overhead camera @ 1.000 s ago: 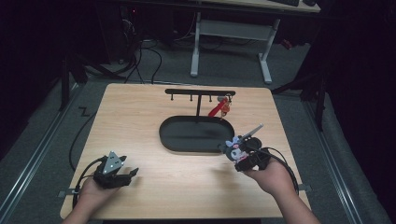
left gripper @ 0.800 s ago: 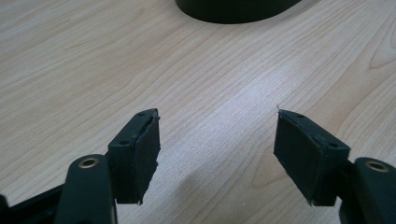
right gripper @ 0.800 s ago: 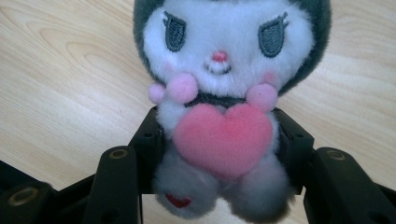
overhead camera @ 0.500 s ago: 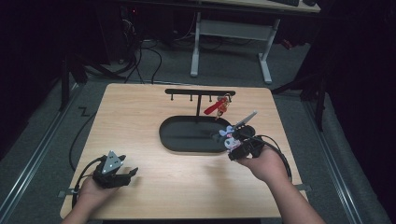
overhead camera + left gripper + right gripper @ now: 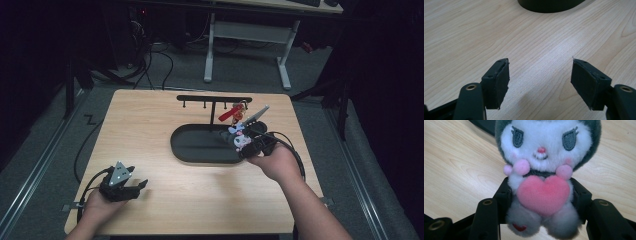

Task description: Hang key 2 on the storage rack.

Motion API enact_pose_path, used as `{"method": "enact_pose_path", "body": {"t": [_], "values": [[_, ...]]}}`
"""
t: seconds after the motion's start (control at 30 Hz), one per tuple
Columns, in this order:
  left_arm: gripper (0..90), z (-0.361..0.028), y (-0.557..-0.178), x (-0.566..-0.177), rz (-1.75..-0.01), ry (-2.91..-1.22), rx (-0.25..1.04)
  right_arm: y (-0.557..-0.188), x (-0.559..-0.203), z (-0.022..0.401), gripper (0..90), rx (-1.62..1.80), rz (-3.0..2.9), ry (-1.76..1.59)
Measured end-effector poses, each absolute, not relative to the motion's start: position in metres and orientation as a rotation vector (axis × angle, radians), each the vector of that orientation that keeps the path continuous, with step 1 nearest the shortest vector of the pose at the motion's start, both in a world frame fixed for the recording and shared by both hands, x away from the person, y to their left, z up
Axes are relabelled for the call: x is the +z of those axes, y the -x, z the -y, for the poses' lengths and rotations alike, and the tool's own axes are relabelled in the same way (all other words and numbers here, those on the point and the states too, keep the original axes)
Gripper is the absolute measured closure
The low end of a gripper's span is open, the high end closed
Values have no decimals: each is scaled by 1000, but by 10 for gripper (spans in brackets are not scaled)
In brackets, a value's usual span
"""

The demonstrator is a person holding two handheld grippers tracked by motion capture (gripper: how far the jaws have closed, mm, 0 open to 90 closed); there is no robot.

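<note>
I had the plush toy (image 5: 541,177) gripped in my right gripper (image 5: 246,142), above the black tray's (image 5: 200,151) right end, near the rack (image 5: 214,99). Hanging it remained, I judged. My left gripper (image 5: 540,82) rested open, empty.

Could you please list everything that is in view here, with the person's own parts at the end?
plush toy: one, white, grey and pink with a pink heart, clamped in the right gripper above the tray's right end.
tray: one, black, oval, at the table's middle.
rack: one, black, with hooks, behind the tray.
red charm: one, hanging from the rack's right side.
table: one, light wood.
white desk frame: one, on the floor beyond.
left gripper: one, black, open, resting at the table's near left.
right gripper: one, black, shut on the plush toy.
</note>
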State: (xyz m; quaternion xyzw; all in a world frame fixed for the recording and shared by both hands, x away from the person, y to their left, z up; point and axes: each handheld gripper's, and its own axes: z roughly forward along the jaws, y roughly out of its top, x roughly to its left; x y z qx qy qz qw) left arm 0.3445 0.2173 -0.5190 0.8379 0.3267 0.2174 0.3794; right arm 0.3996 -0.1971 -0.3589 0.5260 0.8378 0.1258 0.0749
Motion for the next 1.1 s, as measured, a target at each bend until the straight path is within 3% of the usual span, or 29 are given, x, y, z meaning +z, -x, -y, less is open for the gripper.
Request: {"method": "enact_pose_path", "body": {"t": [1.1], "values": [[312,-218,-345,-520,-832,-2147,543,-441,-317,180,485,463,-2457,-1594]]}}
